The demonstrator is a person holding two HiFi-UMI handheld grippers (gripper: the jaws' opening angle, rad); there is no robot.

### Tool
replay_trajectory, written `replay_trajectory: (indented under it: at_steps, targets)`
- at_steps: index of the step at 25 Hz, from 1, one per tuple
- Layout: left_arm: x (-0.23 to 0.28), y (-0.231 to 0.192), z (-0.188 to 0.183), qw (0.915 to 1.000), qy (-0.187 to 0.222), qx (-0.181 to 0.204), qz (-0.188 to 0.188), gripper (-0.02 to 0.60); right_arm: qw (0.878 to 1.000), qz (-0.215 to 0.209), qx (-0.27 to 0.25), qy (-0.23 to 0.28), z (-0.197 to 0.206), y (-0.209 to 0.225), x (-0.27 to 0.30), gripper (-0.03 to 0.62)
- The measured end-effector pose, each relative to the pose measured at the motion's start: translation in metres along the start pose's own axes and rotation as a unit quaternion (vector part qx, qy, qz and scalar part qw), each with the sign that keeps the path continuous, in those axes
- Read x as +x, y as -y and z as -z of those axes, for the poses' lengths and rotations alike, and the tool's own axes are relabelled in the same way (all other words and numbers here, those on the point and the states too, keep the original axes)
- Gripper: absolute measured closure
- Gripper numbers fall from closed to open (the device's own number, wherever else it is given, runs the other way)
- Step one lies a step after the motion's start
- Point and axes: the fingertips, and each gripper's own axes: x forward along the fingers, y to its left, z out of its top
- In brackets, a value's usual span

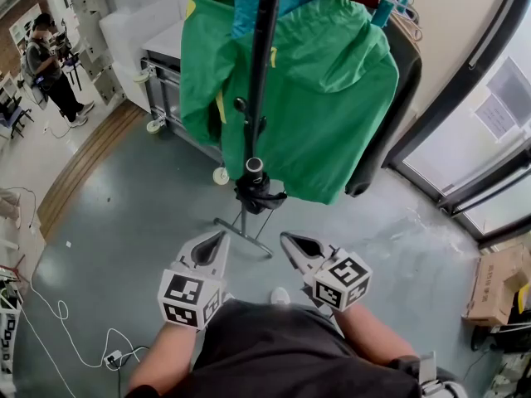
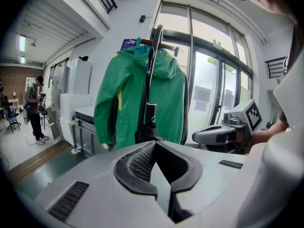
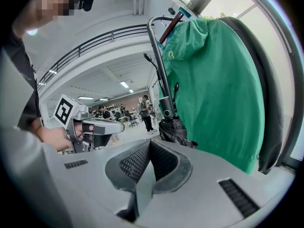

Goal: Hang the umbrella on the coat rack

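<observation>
head view, umbrella (image 1: 257, 196) ahead, apart from jaws

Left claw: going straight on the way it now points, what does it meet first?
Most likely the umbrella hanging on the rack, which sits dead ahead of the left claw; how far off it is cannot be judged.

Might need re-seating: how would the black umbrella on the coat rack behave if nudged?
The umbrella seems to dangle beside the rack pole, so it would likely swing. Its bunched canopy looks floppy; the cylindrical handle looks stiff.
</observation>
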Motion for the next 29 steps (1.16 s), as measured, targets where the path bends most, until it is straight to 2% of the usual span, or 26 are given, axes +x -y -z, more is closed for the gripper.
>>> replay_trajectory:
  at_steps: [29]
  targets:
    - [0.0015,-0.0057,-0.0009,1.0,0.0,-0.002,-0.004,0.566,1.0,0.0,0.007,0.0,-0.0011,0.0027,0.0032,0.585]
